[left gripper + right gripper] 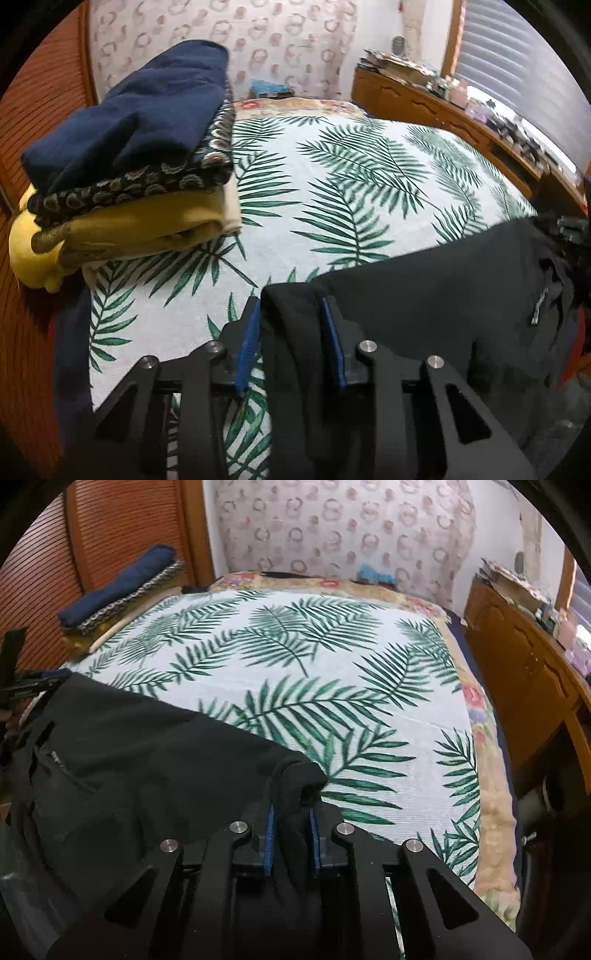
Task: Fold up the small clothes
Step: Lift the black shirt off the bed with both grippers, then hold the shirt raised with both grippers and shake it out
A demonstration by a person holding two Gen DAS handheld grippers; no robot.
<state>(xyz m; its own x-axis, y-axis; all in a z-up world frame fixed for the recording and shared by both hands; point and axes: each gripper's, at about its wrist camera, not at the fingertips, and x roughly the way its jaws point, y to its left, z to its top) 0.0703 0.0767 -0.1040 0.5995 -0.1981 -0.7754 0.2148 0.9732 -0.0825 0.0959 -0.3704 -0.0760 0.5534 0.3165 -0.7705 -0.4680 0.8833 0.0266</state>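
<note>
where folded stack sits, leafy bedspread

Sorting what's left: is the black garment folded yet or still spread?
Still spread: the black garment stretches flat between the left gripper and right gripper, each clamping a bunched corner.

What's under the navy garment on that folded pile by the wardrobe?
Under the navy garment lies a dark patterned piece, then a mustard-yellow one, then something cream, all on the palm-leaf bedspread. Anything further down is covered.
</note>
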